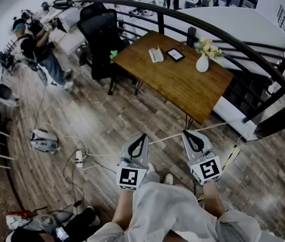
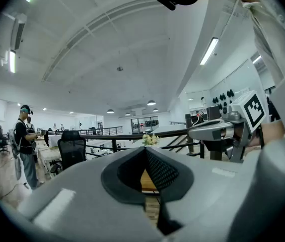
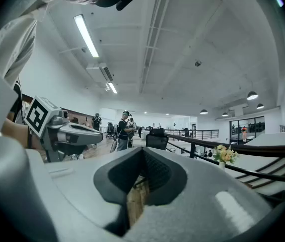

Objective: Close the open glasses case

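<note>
The open glasses case (image 1: 156, 54) is a white object lying on the wooden table (image 1: 183, 87), far ahead of both grippers. My left gripper (image 1: 141, 135) and right gripper (image 1: 187, 132) are held side by side close to my body, over the floor and short of the table. Each has its jaws pressed together with nothing between them. In the left gripper view the gripper (image 2: 145, 149) points toward the table, and the right gripper (image 3: 142, 149) does the same in its own view. The case itself is hidden in both gripper views.
A dark flat item (image 1: 175, 54) and a white vase of flowers (image 1: 203, 60) stand on the table. A black office chair (image 1: 101, 32) sits at its left end. A curved black railing (image 1: 223, 34) runs behind. Cables and a power strip (image 1: 79, 159) lie on the floor; a person (image 1: 39, 47) stands far left.
</note>
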A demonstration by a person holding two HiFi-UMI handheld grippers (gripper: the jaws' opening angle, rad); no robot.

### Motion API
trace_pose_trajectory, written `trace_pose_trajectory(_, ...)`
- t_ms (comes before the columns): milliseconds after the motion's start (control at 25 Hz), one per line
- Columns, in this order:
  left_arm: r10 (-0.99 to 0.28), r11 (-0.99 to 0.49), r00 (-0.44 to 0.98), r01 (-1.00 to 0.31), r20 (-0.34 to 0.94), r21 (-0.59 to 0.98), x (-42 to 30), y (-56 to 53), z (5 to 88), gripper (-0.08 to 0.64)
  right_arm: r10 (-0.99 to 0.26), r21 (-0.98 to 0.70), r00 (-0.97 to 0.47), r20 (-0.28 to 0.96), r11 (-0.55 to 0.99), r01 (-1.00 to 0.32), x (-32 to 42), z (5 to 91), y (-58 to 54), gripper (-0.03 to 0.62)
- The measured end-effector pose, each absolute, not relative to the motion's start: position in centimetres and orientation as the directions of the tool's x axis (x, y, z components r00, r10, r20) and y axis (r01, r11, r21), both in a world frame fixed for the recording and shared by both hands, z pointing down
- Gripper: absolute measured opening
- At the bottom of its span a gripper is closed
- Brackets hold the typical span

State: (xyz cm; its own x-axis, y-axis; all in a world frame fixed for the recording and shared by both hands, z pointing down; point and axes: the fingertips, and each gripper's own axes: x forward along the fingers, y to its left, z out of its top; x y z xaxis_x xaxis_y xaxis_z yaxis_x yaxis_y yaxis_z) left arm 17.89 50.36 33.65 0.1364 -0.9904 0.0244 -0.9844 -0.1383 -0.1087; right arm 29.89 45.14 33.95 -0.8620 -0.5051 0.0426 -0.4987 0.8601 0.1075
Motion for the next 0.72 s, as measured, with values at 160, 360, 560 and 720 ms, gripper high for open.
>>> trace_pose_trajectory(160,-0.991,-0.128,0.124,-0.984,0.046,-0.122,17.8,50.3,34.3,0.02,-0.479,0.082,-0.877,0.032,0.876,-0.476,29.8,34.0,45.2,0.003)
trace_pose_trajectory(360,-0.994,-0.105,0.103,-0.987,0.026,-0.119,16.7,49.4,33.8,0.02,-0.463,0.088,-0.886,0.029,0.884,-0.46,28.5,33.8,44.4,0.003)
trace_pose_trajectory(560,-0.995,-0.104,0.102,-0.987,0.02,-0.121,15.0,47.2,33.9,0.019,-0.474,0.092,-0.88,0.033,0.878,-0.47,26.9,33.8,41.9,0.003)
trace_pose_trajectory(720,-0.993,-0.114,0.114,-0.987,0.006,-0.113,12.9,44.5,33.7,0.02,-0.486,0.101,-0.873,0.043,0.871,-0.48,24.8,33.7,39.5,0.003)
